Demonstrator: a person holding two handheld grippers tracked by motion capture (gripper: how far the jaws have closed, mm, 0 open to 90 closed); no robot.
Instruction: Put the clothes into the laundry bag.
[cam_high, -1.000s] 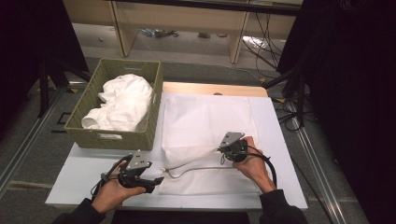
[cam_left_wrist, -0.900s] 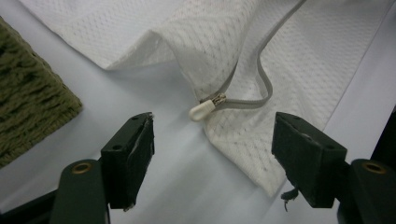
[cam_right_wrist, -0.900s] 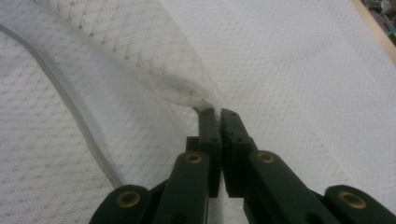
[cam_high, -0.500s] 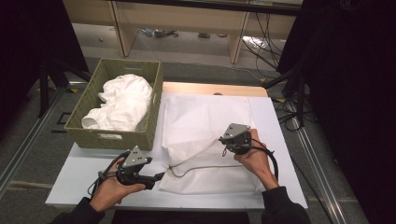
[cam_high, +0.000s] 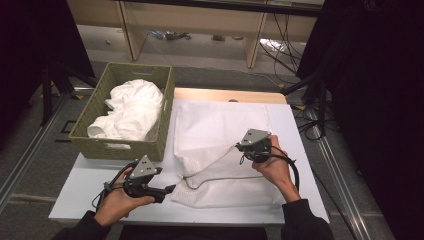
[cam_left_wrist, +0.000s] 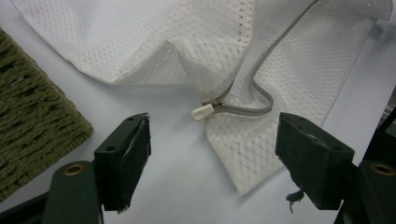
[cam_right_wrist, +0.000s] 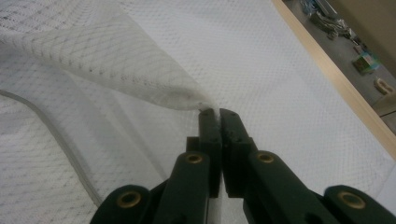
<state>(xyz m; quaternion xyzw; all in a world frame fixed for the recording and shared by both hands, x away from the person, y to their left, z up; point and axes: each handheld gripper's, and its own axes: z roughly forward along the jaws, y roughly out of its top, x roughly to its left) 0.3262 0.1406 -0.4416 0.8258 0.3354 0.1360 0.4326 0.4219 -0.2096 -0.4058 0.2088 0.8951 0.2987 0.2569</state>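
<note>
A white mesh bag (cam_high: 220, 125) with a grey zip lies flat on the white table (cam_high: 90, 185). My right gripper (cam_high: 239, 146) is shut on the edge of the bag's upper layer and holds it lifted, so the mesh (cam_right_wrist: 140, 60) tents up from the pinched tips (cam_right_wrist: 215, 112). My left gripper (cam_high: 172, 189) stands open at the bag's near left corner. Its jaws have just opened a little further. The white zip pull (cam_left_wrist: 202, 112) lies on the table ahead of the left gripper (cam_left_wrist: 217, 123), untouched by the pads. The grey zip (cam_left_wrist: 261, 60) curves away across the mesh.
A green woven basket (cam_high: 120, 147) holding bunched white cloth (cam_high: 132, 107) stands at the table's left, close to my left gripper; its wall (cam_left_wrist: 32, 107) is just beside the left jaw. A wooden board edge (cam_high: 225, 95) runs along the far side. Cables lie on the floor to the right.
My right gripper has risen a little with the bag's edge, pulling the upper layer up and taut. The left hand has stayed almost in place.
</note>
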